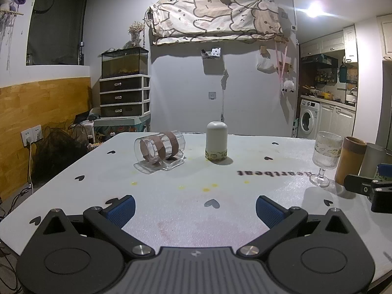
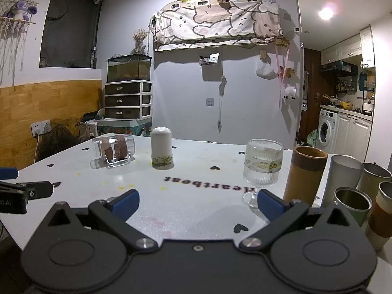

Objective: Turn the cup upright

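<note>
A clear glass mug with two brown bands lies on its side at the far left of the white table; it also shows in the right wrist view. A white cup stands upside down beside it, mouth on the table, also in the right wrist view. My left gripper is open and empty, low over the table's near side, well short of both. My right gripper is open and empty, to the right of the left one.
A ribbed stemmed glass stands upright just ahead of my right finger. A brown tube cup and several metal cups crowd the right edge. The table carries black hearts and lettering.
</note>
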Available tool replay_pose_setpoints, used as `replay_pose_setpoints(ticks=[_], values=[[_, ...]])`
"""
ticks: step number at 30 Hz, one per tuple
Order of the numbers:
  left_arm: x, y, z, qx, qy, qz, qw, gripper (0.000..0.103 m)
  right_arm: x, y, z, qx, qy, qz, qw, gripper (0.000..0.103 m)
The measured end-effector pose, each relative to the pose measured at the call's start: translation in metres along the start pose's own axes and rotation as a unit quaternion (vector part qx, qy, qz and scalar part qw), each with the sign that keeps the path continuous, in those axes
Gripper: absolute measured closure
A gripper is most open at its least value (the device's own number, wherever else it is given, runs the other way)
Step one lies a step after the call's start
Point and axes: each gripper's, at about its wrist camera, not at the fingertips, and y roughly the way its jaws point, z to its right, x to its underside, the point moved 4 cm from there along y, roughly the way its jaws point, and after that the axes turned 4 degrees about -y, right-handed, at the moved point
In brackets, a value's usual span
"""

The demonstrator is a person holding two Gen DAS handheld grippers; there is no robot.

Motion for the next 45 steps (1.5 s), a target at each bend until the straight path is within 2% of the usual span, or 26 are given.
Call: replay_pose_setpoints(ticks=[39, 45], values=[[-0.001, 0.001, 0.004, 0.002, 0.000, -0.001, 1.0000, 0.000, -0.006, -0.005, -0.003, 0.005, 0.000, 0.001, 1.000, 0.000], [-0.010, 0.000, 0.007, 0.015, 0.006, 0.016, 0.9997, 0.000, -0.009, -0.009, -0.004, 0.004, -0.003, 0.007, 1.000, 0.000]])
